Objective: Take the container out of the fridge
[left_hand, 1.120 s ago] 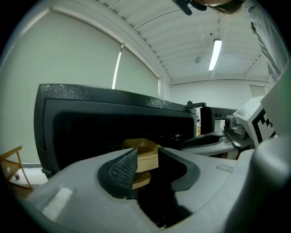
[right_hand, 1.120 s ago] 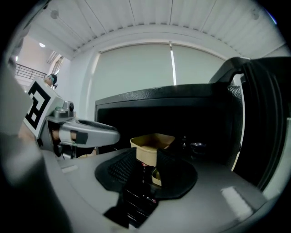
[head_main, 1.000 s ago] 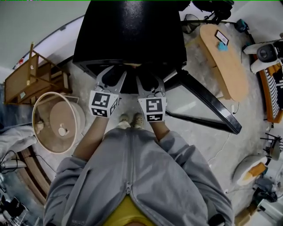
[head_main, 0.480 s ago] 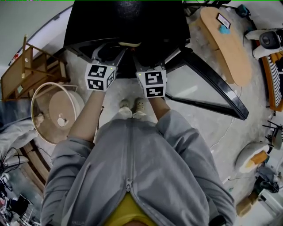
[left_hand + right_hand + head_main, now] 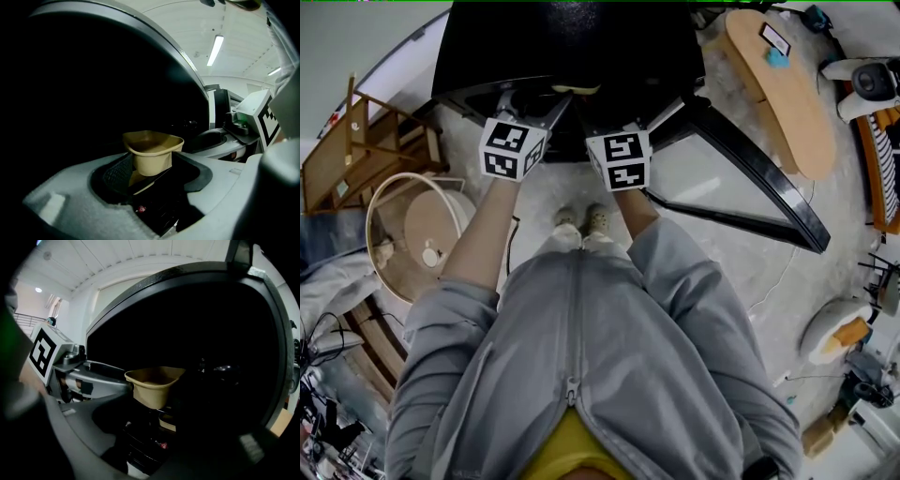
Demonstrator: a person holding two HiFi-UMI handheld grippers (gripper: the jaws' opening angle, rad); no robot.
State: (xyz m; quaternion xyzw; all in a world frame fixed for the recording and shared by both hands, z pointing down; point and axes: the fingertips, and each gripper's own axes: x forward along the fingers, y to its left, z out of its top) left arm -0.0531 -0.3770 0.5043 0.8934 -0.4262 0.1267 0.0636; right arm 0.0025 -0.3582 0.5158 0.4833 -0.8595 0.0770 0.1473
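1. The container (image 5: 152, 152) stands upright, open top up, inside the dark fridge (image 5: 572, 37), just ahead of both grippers.
2. The left gripper (image 5: 528, 105) has just been opening. Its jaws stand wide with the container between them, and no pad appears to press on it.
3. The right gripper (image 5: 609, 112) has also just been opening. It is partly spread and holds nothing.
4. Recommended: set the pads on opposite walls below the rim and close evenly.
5. Keep the container level and draw it straight out, clear of the fridge's opening edge.
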